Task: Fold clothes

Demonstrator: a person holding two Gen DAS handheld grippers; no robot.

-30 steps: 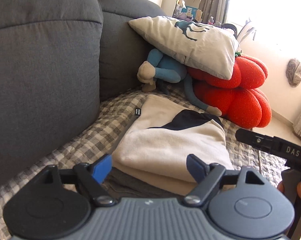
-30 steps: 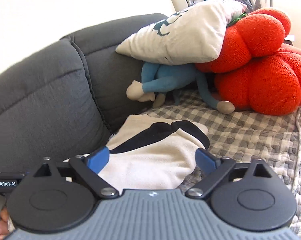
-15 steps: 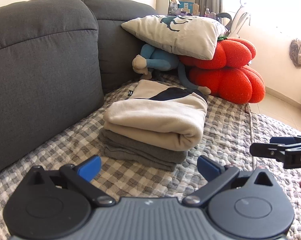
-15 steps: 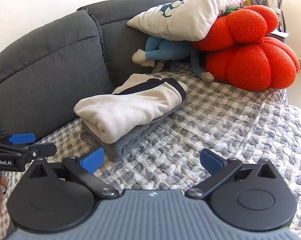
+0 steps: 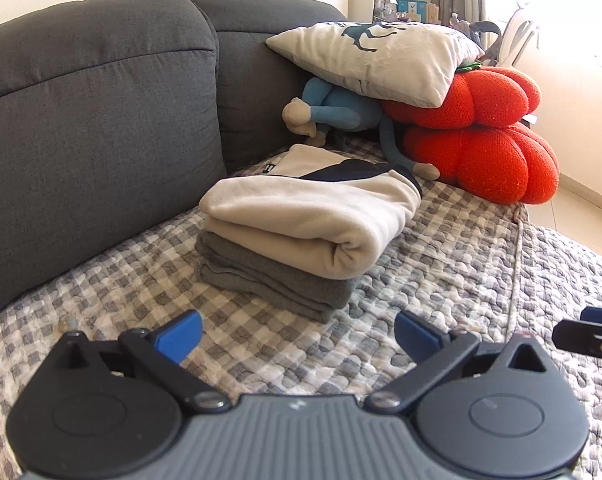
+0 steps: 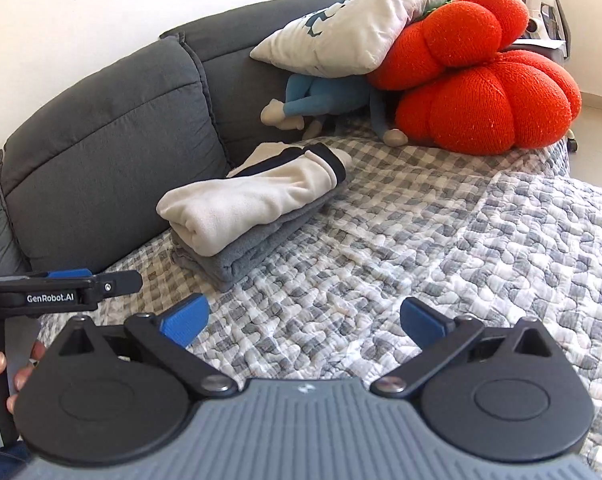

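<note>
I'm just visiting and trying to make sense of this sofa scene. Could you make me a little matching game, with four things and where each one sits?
Things:
1. cream folded garment
2. grey folded garment
3. white printed pillow
4. blue plush toy

Places:
A. tucked under the pillow, against the sofa back
B. bottom of the stack, on the checked quilt
C. leaning on the red pumpkin cushions
D. top of the stack

Pairs: 1-D, 2-B, 3-C, 4-A
</note>
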